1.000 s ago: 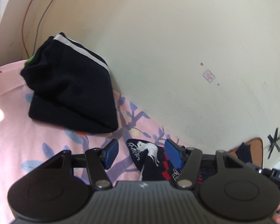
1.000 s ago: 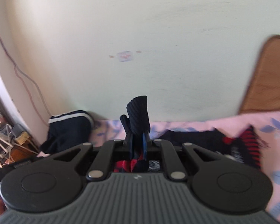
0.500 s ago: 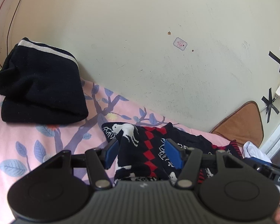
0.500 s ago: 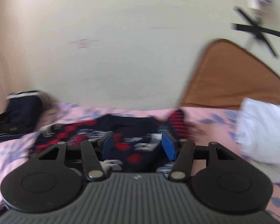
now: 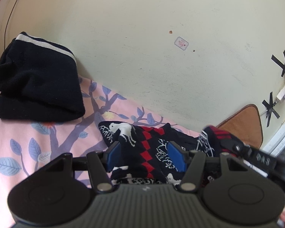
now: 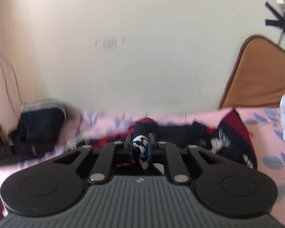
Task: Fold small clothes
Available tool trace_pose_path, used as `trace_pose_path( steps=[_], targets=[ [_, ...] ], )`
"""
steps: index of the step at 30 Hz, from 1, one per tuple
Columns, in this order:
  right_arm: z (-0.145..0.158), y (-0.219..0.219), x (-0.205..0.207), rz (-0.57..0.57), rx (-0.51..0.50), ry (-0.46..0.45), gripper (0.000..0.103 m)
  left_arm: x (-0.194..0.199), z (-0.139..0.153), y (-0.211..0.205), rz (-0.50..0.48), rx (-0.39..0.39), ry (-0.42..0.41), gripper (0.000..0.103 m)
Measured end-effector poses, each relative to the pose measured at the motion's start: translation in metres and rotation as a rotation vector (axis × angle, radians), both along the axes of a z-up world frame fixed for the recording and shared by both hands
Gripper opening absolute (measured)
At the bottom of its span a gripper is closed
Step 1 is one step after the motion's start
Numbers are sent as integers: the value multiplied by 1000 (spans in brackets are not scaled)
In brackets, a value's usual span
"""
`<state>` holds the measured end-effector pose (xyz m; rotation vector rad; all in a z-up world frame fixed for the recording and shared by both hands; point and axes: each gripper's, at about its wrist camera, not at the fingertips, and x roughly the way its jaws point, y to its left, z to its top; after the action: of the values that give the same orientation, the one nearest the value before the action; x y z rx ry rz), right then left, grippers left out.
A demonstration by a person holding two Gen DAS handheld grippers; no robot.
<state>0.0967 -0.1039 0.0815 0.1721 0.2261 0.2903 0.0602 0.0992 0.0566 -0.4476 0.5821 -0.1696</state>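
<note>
Garments: you have two, one patterned black, red and white knit sweater [image 5: 148,152] on the pink leaf-print sheet [image 5: 28,142], one folded black garment with a white stripe [image 5: 36,83] beside it.
Left gripper [image 5: 145,156]: your jaws apart over the sweater.
Right gripper [image 6: 140,148]: your jaws clamped on sweater fabric.

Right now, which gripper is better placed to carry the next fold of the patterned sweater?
Probably right. The right gripper is already shut on a bunch of the patterned sweater, while the left gripper is open, its blue pads straddling the fabric without clamping it.
</note>
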Motion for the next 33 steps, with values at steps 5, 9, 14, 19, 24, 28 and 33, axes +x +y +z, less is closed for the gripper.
trace_pose_path(
  steps=[5,9,14,19,24,28,33],
  targets=[
    [-26,43,35,183,-197,240,45,3,-5,-1,-1,26,23,56],
    [-8,-15,11,53,-131,81,52,5,-6,4,10,0,31,56],
    [6,-87,19,-238,-187,19,75,8,-10,-2,-21,-20,50,56],
    [-8,-126,55,-207,-52,189,76,9,-13,-13,-31,47,53,56],
    [-22,-128,54,-281,-77,177,19,9,-15,-14,-33,55,56,56],
    [-39,-125,58,-329,-137,207,25,11,-17,-15,-34,64,66,56],
    [-18,-112,15,-368,-178,36,51,10,-17,-13,-30,60,65,56]
  ],
)
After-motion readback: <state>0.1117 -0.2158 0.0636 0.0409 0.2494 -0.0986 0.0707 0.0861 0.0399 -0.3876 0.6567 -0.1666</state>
